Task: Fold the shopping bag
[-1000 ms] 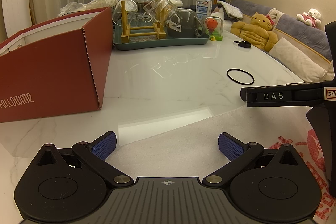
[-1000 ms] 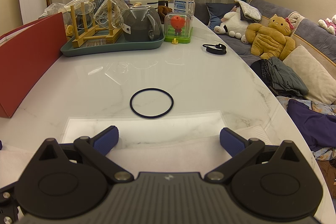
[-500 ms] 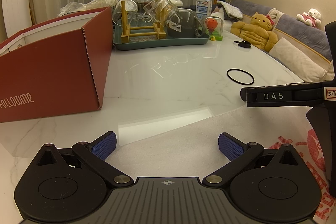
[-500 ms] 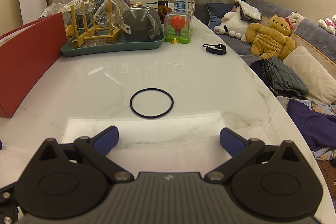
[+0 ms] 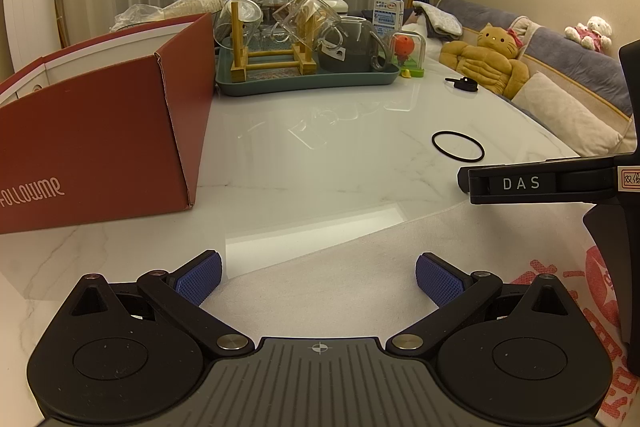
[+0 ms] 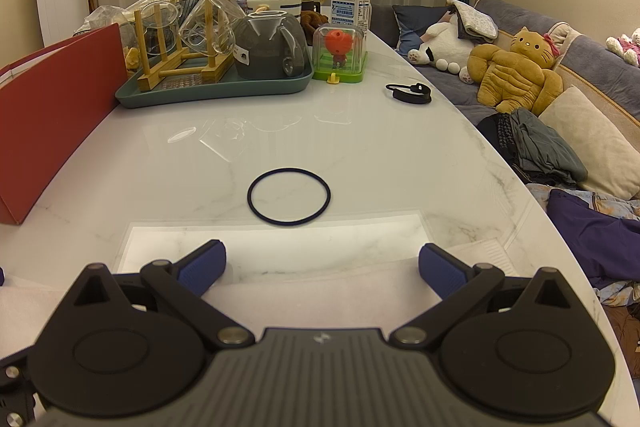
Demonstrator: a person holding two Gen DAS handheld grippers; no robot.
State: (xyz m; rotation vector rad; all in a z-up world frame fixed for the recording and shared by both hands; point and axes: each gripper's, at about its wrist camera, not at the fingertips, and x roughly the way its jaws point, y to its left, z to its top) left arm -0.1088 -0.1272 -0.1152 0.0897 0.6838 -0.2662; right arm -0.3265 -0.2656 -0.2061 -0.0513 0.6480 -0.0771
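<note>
A white shopping bag [image 5: 360, 267] with red print at its right end lies flat on the marble table, close to the near edge. My left gripper [image 5: 318, 277] hovers open over the bag's far edge, blue pads wide apart, nothing between them. In the right wrist view the same white bag [image 6: 320, 297] lies under my right gripper [image 6: 322, 267], which is open and holds nothing. The right gripper's black body [image 5: 540, 183], marked DAS, shows at the right of the left wrist view.
A red cardboard box [image 5: 92, 147] stands at the left. A black elastic ring [image 6: 289, 195] lies on the table ahead. A green tray [image 6: 212, 93] with glassware, a toy dome [image 6: 340, 55] and a milk carton [image 6: 350, 7] sit further back. A sofa with plush toys [image 6: 516, 75] runs along the right.
</note>
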